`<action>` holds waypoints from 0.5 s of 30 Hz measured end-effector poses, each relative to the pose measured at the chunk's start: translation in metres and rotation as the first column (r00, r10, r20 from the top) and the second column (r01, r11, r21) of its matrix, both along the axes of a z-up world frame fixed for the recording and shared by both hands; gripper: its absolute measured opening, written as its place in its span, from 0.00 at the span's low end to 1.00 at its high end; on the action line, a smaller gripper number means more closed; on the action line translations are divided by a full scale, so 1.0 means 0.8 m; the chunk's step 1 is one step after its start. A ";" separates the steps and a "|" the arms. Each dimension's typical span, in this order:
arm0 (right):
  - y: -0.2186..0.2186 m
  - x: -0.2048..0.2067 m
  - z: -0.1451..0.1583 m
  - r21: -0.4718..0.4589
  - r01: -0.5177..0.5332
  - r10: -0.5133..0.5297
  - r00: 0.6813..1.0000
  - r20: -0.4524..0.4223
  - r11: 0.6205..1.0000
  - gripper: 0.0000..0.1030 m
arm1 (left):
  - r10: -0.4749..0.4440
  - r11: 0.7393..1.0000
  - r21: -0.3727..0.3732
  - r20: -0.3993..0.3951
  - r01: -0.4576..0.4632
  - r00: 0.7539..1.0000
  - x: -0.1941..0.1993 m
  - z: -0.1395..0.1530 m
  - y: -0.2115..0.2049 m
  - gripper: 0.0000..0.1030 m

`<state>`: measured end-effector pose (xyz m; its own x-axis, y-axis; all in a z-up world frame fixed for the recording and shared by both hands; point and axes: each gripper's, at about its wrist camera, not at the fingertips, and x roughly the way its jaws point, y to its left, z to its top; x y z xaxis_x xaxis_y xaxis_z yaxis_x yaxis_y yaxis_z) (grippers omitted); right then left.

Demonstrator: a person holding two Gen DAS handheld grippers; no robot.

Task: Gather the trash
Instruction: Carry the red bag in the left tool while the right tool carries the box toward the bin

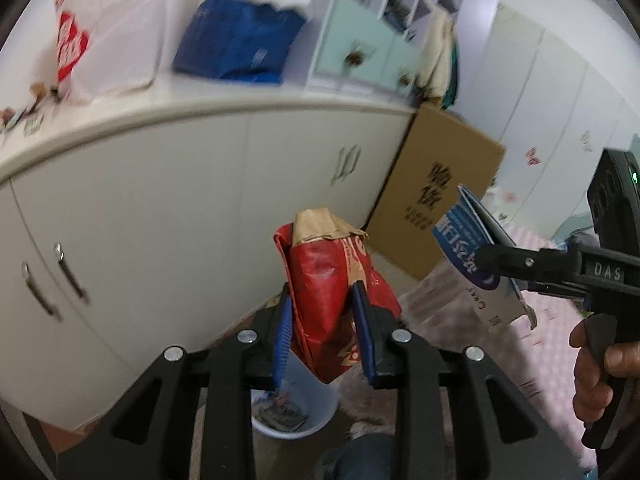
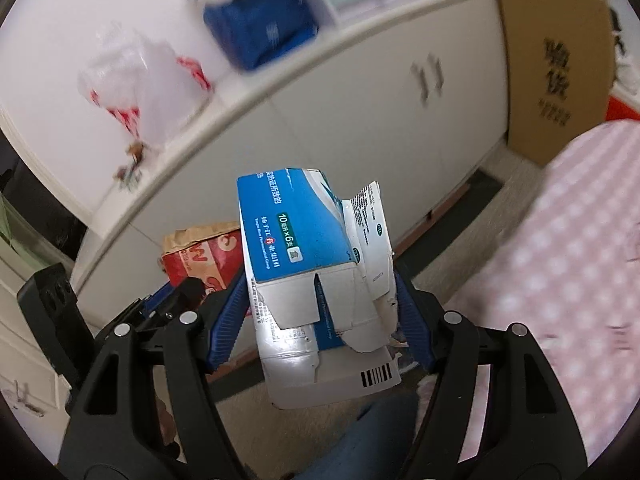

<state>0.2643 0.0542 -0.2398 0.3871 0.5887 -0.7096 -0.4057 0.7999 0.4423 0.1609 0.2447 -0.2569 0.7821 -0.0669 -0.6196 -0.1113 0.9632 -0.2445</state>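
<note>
- Left gripper (image 1: pixel 326 334): jaws clamped on a crumpled red snack bag (image 1: pixel 332 300), gripped low on its body so the torn brown-paper top stands up beyond the jaws.
- Just below the left jaws sits a white cup-like bin (image 1: pixel 294 412) with some dark scraps already inside; the bag hangs almost straight over its mouth, probably held there for a drop.
- Right gripper (image 2: pixel 320 320): jaws clamped on a flattened blue-and-white medicine carton (image 2: pixel 308 272), pinched across its torn-open flap end, printed face towards the camera.
- In the left wrist view the carton (image 1: pixel 476 256) is held aloft to the right of the left jaws, clear of the bag, likely waiting its turn.
- Beyond both jaws: white cabinet doors (image 1: pixel 200 208), a brown cardboard box (image 1: pixel 436 196) leaning at the cabinet's end, a pink checked bed cover (image 2: pixel 560 240) to the right.
- Both trash pieces are off the floor and secured; disposal looks like the remaining step.
</note>
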 end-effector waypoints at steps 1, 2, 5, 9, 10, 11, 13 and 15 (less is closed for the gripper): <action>0.010 0.006 -0.012 -0.011 -0.007 0.007 1.000 -0.024 1.000 0.66 | 0.006 1.000 -0.001 -0.016 -0.006 1.000 0.003 -0.010 0.005 0.27; 0.021 0.011 -0.021 -0.020 -0.012 0.011 0.999 -0.044 1.000 0.66 | 0.009 1.000 -0.005 -0.032 -0.010 0.999 0.007 -0.020 0.010 0.27; 0.050 0.030 -0.058 -0.057 -0.028 0.021 0.993 -0.113 0.998 0.66 | 0.023 1.000 -0.010 -0.091 -0.024 0.996 0.022 -0.057 0.028 0.27; 0.070 0.048 -0.103 -0.115 -0.041 0.017 0.979 -0.204 0.992 0.67 | 0.031 0.999 -0.016 -0.173 -0.034 0.984 0.046 -0.101 0.040 0.27; 0.075 0.054 -0.116 -0.128 -0.042 0.012 0.973 -0.230 0.991 0.67 | 0.031 0.999 -0.019 -0.191 -0.035 0.981 0.050 -0.112 0.042 0.27; 0.079 0.060 -0.130 -0.137 -0.042 0.005 0.967 -0.256 0.990 0.67 | 0.028 0.999 -0.023 -0.206 -0.033 0.978 0.055 -0.121 0.044 0.27; 0.085 0.068 -0.150 -0.141 -0.039 -0.005 0.954 -0.300 0.989 0.68 | 0.023 0.999 -0.030 -0.235 -0.031 0.972 0.064 -0.138 0.045 0.27; 0.094 0.079 -0.170 -0.133 -0.031 -0.016 0.940 -0.340 0.991 0.70 | 0.009 0.999 -0.038 -0.260 -0.020 0.966 0.074 -0.152 0.044 0.27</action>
<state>0.3274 0.1297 -0.3758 0.1050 0.4807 -0.8706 -0.2560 0.8590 0.4434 0.2202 0.2800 -0.3788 0.5959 -0.0857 -0.7985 -0.1900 0.9510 -0.2439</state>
